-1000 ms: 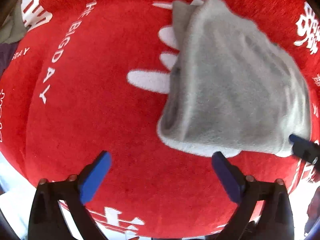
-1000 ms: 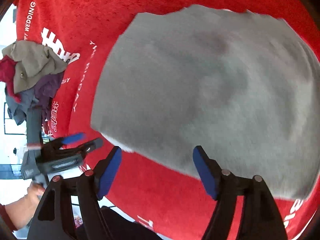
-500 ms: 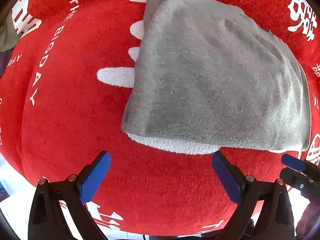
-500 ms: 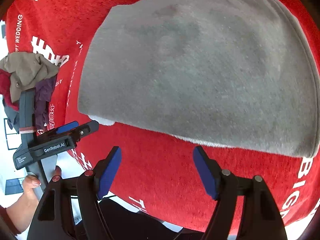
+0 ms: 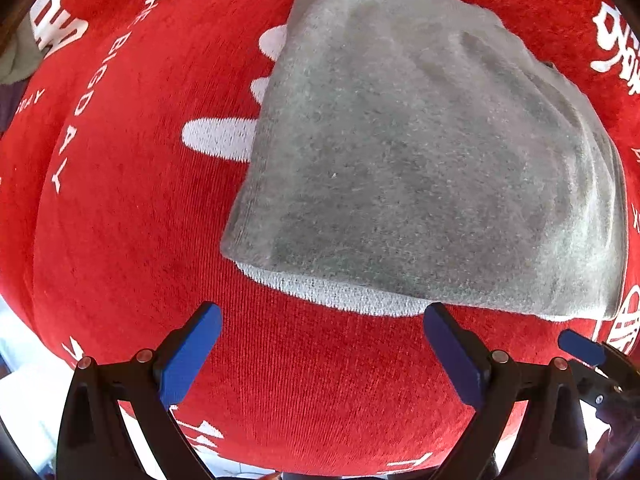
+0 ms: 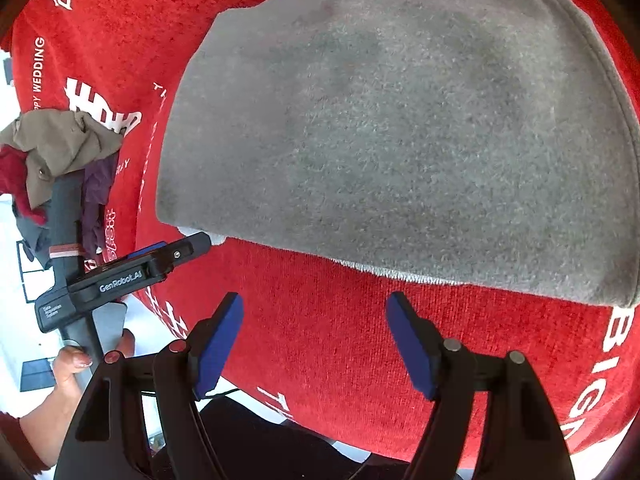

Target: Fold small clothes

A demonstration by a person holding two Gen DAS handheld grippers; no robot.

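Your left gripper [image 5: 322, 354] is hanging with its jaws spread wide and nothing between them, poised over bare red cloth just short of the grey garment's [image 5: 420, 168] near edge. Your right gripper [image 6: 314, 346] is doing the same further along that edge: jaws apart, holding nothing.

The grey garment is lying on the red printed cloth [image 5: 120, 240], already doubled over at least once, with a paler lower layer peeking out along the near hem [image 5: 340, 292]. I'd judge you are midway through this piece, with probably one more fold or a tidy-up left. A heap of other clothes [image 6: 60, 152] is waiting at the far left, so more pieces are likely still unfolded.

For room, you are working with open red cloth all along the near edge. The cloth's own border is running close behind your grippers, and your left gripper's tip is sitting just beside the garment's near-left corner.
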